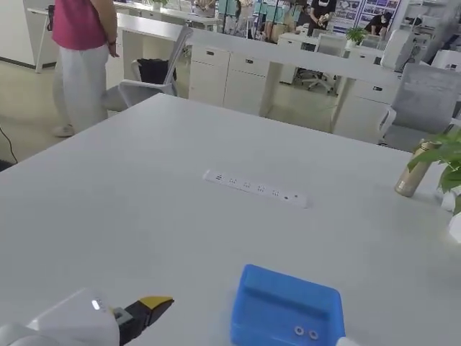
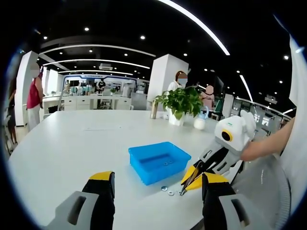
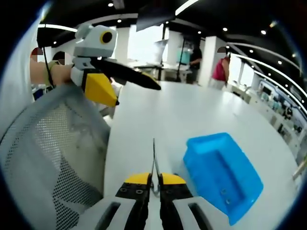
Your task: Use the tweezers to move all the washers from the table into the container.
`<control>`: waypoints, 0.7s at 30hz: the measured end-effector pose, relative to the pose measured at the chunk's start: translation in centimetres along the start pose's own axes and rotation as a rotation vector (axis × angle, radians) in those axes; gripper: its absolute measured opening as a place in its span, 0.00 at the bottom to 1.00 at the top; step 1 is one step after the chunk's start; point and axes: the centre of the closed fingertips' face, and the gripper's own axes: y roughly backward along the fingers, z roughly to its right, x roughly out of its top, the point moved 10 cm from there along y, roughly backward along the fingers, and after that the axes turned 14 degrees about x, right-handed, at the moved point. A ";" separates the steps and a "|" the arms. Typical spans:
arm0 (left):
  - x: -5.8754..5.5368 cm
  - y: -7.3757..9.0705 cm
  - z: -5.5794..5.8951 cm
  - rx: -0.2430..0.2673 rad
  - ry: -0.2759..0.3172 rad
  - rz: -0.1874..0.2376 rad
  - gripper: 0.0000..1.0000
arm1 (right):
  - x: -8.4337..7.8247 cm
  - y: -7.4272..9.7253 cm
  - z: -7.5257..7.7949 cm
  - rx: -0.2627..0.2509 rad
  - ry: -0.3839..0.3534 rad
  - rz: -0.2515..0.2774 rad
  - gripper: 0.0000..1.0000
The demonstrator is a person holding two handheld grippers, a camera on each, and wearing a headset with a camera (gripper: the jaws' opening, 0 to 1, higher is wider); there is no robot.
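Right gripper (image 3: 154, 181) tight on tweezers (image 3: 154, 155), seemingly near table (image 3: 158, 112) edge beside container (image 3: 221, 173); left gripper (image 2: 156, 181) spread.

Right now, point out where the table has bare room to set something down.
Widest free patch: the grey tabletop left of the white power strip, down to the left gripper. Also bare between the strip and the blue plastic container. Crowded: loose metal washers and tweezers at the container's near side.

I find no text, brand or number I can read. The posters (image 1: 358, 10) on the far wall carry print too blurred for me to make out. The power strip (image 1: 256, 188) on the table (image 1: 130, 216) shows only tiny, illegible marks.
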 end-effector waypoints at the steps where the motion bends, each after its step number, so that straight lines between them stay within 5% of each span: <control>1: 0.0 0.0 0.0 0.000 0.001 0.000 0.75 | 0.1 0.1 -0.1 -0.006 -0.006 0.010 0.03; 10: 0.0 0.0 0.0 -0.001 -0.002 -0.002 0.74 | 2.0 2.9 0.6 -0.062 -0.039 0.118 0.03; 18: 0.0 0.0 0.0 -0.002 0.000 0.002 0.74 | 3.6 6.1 5.0 -0.153 -0.170 0.316 0.03; 21: 0.0 0.0 -0.1 0.001 0.002 0.002 0.74 | 3.4 6.6 6.5 -0.181 -0.225 0.346 0.03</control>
